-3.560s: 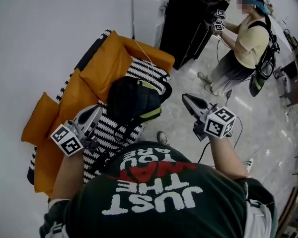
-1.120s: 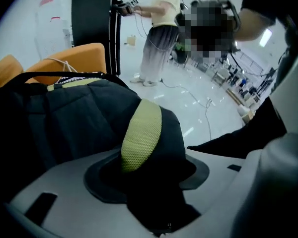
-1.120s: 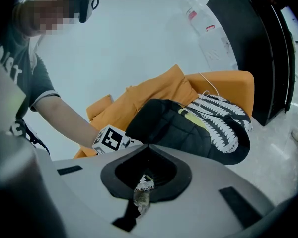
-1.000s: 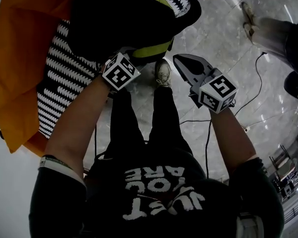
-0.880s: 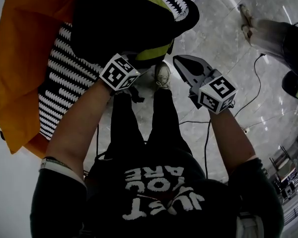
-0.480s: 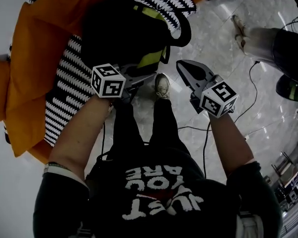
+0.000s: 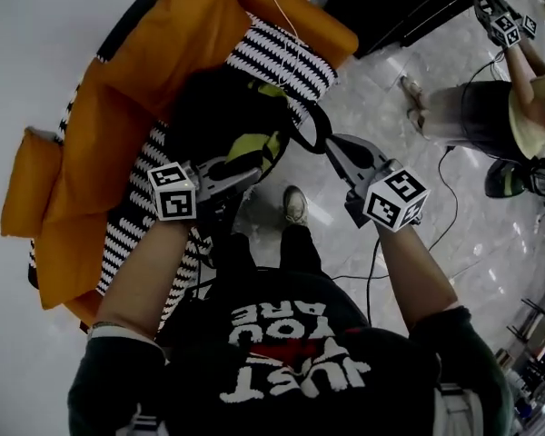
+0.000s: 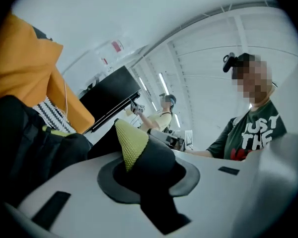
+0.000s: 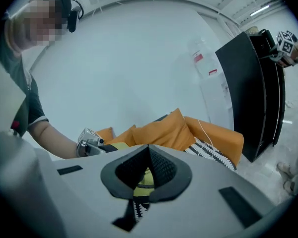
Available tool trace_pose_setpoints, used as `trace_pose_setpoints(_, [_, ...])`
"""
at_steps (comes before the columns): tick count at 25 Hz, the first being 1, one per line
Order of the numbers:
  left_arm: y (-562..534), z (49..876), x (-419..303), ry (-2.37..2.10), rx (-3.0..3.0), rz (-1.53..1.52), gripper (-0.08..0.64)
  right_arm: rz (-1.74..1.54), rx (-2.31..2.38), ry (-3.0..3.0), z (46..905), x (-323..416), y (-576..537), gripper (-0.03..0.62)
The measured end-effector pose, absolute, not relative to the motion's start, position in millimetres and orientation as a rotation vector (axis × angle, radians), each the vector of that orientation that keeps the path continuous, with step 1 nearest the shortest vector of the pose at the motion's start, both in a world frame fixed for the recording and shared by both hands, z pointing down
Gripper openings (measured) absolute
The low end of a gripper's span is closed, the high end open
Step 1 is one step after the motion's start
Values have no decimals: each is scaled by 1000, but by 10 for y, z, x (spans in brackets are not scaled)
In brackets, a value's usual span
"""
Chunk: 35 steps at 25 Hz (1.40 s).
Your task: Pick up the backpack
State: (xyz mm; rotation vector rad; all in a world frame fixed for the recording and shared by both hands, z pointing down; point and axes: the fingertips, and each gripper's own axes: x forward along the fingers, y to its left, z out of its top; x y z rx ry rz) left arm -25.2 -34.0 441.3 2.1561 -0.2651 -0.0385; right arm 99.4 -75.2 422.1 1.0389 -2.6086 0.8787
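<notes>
The black backpack (image 7: 225, 116) with yellow-green trim hangs over the sofa's zigzag cover (image 7: 282, 54). My left gripper (image 7: 247, 167) is at its lower edge. Its jaws are closing and its pads press on a black strap with yellow-green mesh (image 8: 130, 144); in the left gripper view my left gripper (image 8: 139, 168) points level. My right gripper (image 7: 334, 143) meets a black strap loop (image 7: 307, 131) at the bag's right side. In the right gripper view my right gripper (image 9: 148, 155) is shut, with black mesh strap (image 9: 160, 168) pinched at the tips and the bag's yellow-green trim showing below.
Orange sofa cushions (image 7: 118, 107) lie behind and left of the bag. A black cabinet (image 7: 409, 3) stands at the upper right, with another person (image 7: 490, 107) working beside it. A cable (image 7: 440, 203) runs over the pale floor. My shoe (image 7: 295, 205) is below the bag.
Both grippers have risen and the backpack has come up off the sofa seat with them. The left jaws have shut on the strap; the right gripper has reached the black loop.
</notes>
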Motion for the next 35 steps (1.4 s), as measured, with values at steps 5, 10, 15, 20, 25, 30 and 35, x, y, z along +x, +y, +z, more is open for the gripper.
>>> trace_pose_setpoints(5, [-630, 3634, -595, -356, 2214, -177, 87, 801, 1059, -2658, 3635, 888, -834, 26])
trace_pose_setpoints(10, [-949, 2919, -772, -438, 2280, -281, 83, 736, 1062, -2706, 3144, 867, -892, 26])
trace_pose_setpoints(15, [-1079, 2226, -845, -433, 2320, -405, 78, 648, 1059, -2746, 2647, 830, -954, 26])
trace_pose_setpoints(20, [-1202, 1285, -819, -364, 2450, -534, 78, 537, 1110, -2813, 2062, 871, -1061, 26])
trace_pose_setpoints(25, [-1421, 445, -777, -346, 2562, -556, 78, 431, 1173, -2899, 1359, 1008, -1258, 26])
trace_pose_setpoints(30, [-1722, -351, -737, -369, 2672, -507, 77, 316, 1204, -2996, 515, 1024, -1571, 26])
trace_pose_setpoints(35, [-1595, -647, -668, -431, 2749, -488, 77, 180, 1215, -3013, 120, 1060, -1545, 26])
